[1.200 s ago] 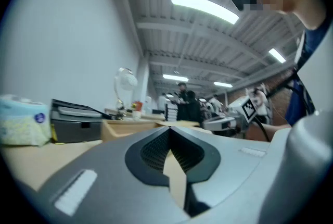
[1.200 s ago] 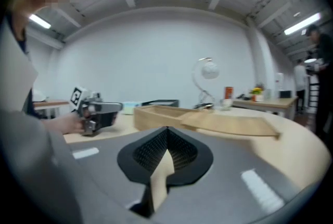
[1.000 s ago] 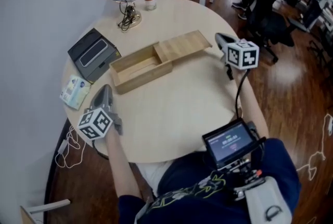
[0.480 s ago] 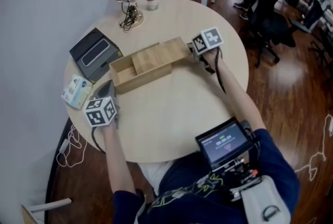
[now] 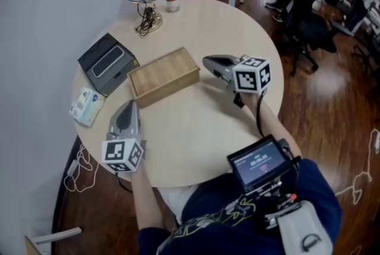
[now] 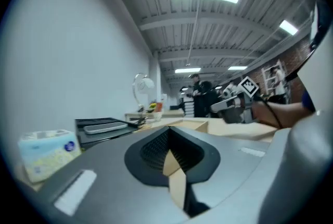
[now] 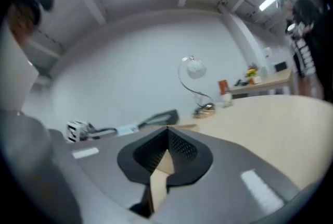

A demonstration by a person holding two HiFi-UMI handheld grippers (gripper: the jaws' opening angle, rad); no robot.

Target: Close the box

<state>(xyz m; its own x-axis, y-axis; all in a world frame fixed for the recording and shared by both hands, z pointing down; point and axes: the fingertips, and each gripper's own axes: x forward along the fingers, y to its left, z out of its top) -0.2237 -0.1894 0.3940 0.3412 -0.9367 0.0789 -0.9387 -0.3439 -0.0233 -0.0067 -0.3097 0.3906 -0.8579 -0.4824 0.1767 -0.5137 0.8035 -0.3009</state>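
The wooden box (image 5: 164, 75) sits closed toward the table's (image 5: 196, 135) far-left edge. The right gripper (image 5: 208, 61), jaws together and empty, is just beside it. The left gripper (image 5: 128, 108), likewise pinched empty, is by the left edge.

The left gripper (image 5: 129, 107) and right gripper (image 5: 208, 61) are smooth grey shells that taper to a point. Each carries a white cube (image 5: 123, 155) printed with black square markers. Their inner pads (image 6: 156, 149) are black and ribbed, and small white strips (image 7: 86, 152) mark the shells. A black cable (image 5: 259, 120) leaves the right one. The person wears a dark navy top (image 5: 323, 188) with a yellow-green scribbled print, and a black-framed screen (image 5: 258, 162) at the chest.
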